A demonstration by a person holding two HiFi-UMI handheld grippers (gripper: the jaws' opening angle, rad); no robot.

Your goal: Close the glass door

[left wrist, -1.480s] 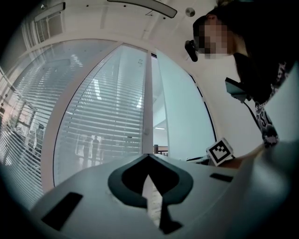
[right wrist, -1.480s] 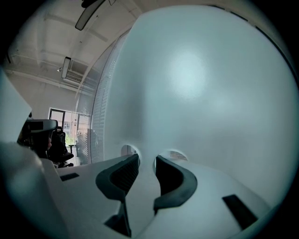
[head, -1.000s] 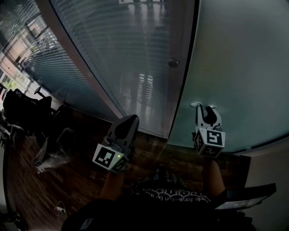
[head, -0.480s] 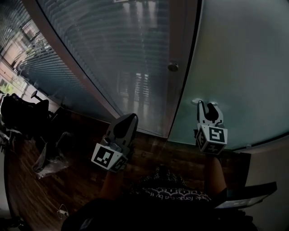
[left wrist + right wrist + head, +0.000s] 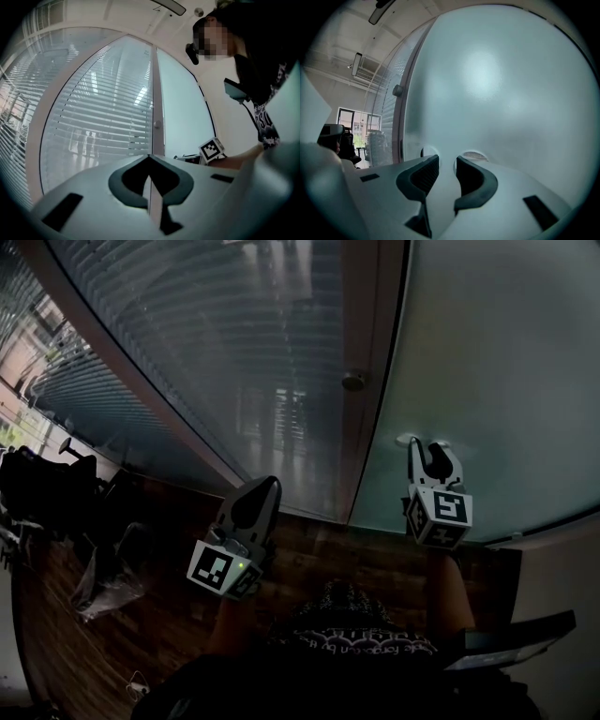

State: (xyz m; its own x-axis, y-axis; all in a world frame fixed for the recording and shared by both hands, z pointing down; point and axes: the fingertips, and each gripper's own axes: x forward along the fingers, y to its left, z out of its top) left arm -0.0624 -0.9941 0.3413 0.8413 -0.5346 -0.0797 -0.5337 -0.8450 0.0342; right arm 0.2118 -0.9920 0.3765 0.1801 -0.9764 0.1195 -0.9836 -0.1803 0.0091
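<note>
From the head view the frosted glass door (image 5: 487,381) fills the right side, its dark edge running down beside a post with a round knob (image 5: 353,381). The right tongs (image 5: 427,448) point at the door low down, near that edge. Only the right gripper view shows these tongs (image 5: 446,159) released, jaws apart with nothing between them and the tips seemingly touching the door (image 5: 497,93). The left gripper view shows the left tongs (image 5: 150,157) clenched on nothing, facing the slatted pane (image 5: 103,117) left of the knob (image 5: 157,124). The wooden floor (image 5: 375,563) lies bare below the glass. A chair (image 5: 47,484) stands well apart at the left.
</note>
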